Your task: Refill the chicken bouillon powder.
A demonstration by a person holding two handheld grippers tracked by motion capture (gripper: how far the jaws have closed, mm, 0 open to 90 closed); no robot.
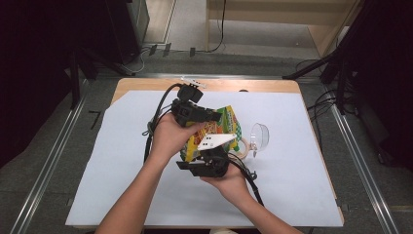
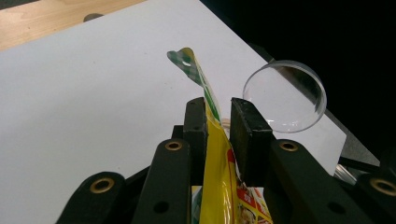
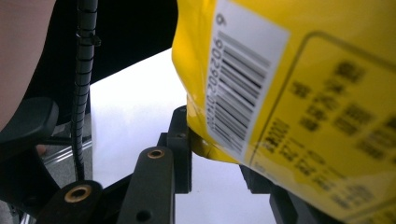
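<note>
A yellow and green snack bag (image 1: pixel 225 122) is held up over the white sheet between both grippers. My left gripper (image 1: pixel 214 117) comes in from the left and pinches the bag's upper seam. In the left gripper view the flat seam of the bag (image 2: pixel 219 163) runs between the two pads of the left gripper (image 2: pixel 218 105), which press on it. My right gripper (image 1: pixel 207 156) grips the bag's lower end from below. In the right gripper view the barcoded corner of the bag (image 3: pixel 289 79) sits in the right gripper (image 3: pixel 215 149), whose far jaw is hidden behind the bag.
A clear round plastic bowl (image 1: pixel 260 136) lies tipped on its side just right of the bag, also close ahead as the bowl (image 2: pixel 285 95). A tape roll (image 1: pixel 242 146) sits beside it. The white sheet (image 1: pixel 122 170) covers the wooden table (image 1: pixel 146 84).
</note>
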